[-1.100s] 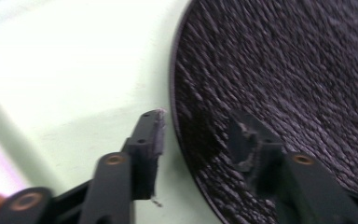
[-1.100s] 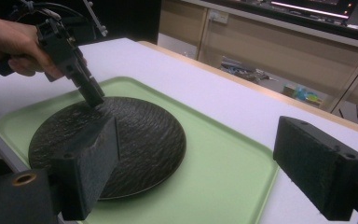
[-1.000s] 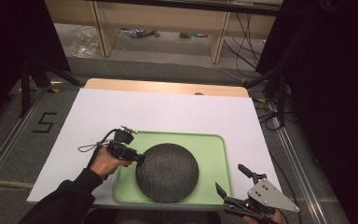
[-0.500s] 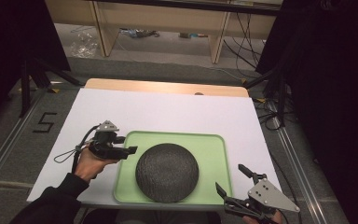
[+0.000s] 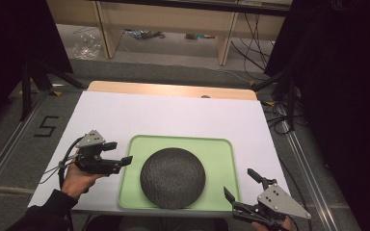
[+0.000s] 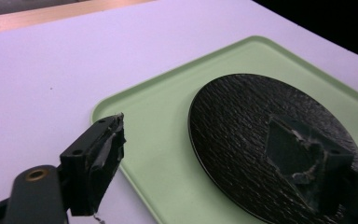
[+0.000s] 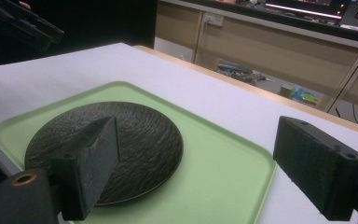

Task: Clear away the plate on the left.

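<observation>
black textured round plate [image 5: 172, 177] | flat, upright, in front of me | centred on light green tray [image 5: 221, 154] | tray on white table [image 5: 173, 115]

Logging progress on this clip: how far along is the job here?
Done: the black plate sits on the green tray. In hand: nothing; the left gripper at the tray's left edge and the right gripper near its right corner both have open, empty jaws. What remains cannot be told.

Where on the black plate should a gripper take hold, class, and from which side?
Grip the thin rim of the black plate on its left, nearest the open left gripper. The plate lies flat and low on the green tray, so probably one jaw must slip under its edge.
</observation>
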Motion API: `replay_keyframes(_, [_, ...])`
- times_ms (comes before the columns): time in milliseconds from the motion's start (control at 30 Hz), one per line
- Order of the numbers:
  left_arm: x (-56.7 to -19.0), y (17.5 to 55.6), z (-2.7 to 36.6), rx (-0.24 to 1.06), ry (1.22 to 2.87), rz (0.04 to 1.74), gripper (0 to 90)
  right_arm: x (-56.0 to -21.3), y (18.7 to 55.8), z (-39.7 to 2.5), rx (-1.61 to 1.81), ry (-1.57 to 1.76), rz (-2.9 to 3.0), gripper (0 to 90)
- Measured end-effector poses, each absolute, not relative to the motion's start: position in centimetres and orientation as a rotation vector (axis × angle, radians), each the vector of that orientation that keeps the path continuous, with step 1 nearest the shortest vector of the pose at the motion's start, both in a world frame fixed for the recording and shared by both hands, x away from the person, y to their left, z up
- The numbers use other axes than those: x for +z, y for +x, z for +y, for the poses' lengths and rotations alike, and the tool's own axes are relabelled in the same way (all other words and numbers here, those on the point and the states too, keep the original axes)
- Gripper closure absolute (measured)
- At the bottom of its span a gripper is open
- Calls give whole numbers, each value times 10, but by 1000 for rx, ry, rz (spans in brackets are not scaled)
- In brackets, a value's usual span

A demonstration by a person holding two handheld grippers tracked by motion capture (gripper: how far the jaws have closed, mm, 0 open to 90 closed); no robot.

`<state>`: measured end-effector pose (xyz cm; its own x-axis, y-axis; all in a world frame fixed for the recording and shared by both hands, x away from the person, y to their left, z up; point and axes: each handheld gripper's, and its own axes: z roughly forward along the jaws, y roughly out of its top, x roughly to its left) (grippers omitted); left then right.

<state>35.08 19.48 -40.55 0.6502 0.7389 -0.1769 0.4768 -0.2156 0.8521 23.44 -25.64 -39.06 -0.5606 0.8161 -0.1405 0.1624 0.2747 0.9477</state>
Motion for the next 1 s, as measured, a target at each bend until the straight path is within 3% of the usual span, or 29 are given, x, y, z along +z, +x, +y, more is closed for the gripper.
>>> replay_keyframes(1000, [-398,296,202,426,1845,881,171,-392,234,-255,1337,915,1901,154])
